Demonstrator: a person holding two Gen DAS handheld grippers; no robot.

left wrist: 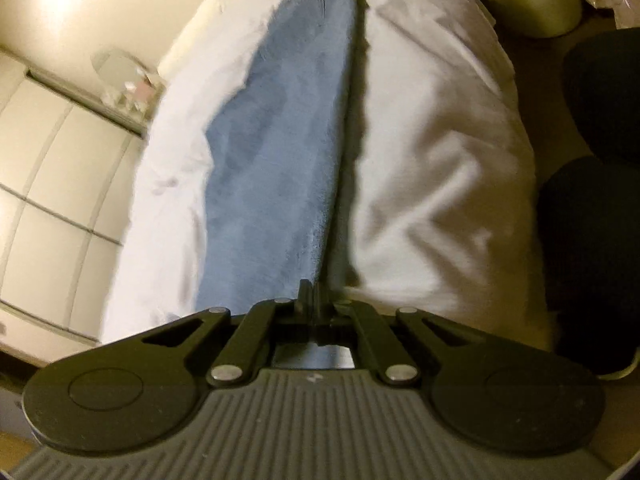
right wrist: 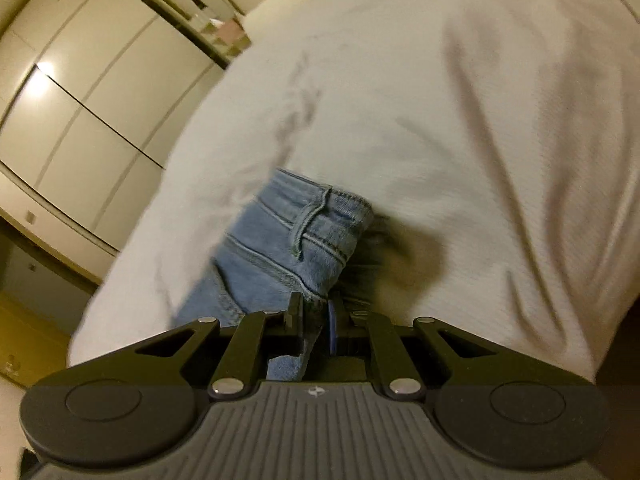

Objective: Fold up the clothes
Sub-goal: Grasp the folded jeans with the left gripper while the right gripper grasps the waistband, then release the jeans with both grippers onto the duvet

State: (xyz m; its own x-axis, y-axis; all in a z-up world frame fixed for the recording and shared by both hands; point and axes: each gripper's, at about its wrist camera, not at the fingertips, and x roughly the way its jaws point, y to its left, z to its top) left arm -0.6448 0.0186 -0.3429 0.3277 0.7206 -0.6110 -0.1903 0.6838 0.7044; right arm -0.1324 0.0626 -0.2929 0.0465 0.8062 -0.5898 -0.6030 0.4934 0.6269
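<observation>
Bed [left wrist: 440,140]: white cover, creased, fills both views. Cupboard doors [right wrist: 92,92] behind it, a round mirror [right wrist: 208,0] on a ledge.

Jeans [left wrist: 276,140]: light blue denim, stretched in a long strip across the bed, from the left gripper [left wrist: 314,300] away to the far edge, where the other gripper shows small.

Right gripper [right wrist: 314,312]: fingers drawn narrow, pinching the waistband; a belt loop [right wrist: 310,220] sits just ahead of the tips, denim bunched between the pads.

Left gripper: fingers closed tight on the near end of the strip, likely the hem, though the cloth at the tips is partly hidden.

Step, as judged: both ends gripped, jeans held out lengthwise, fold not yet made. Next move calls for bringing one end over to meet the other, keeping the cloth taut and edges aligned, then lowering flat before letting go. Risk: denim slipping from the thin pinch.
</observation>
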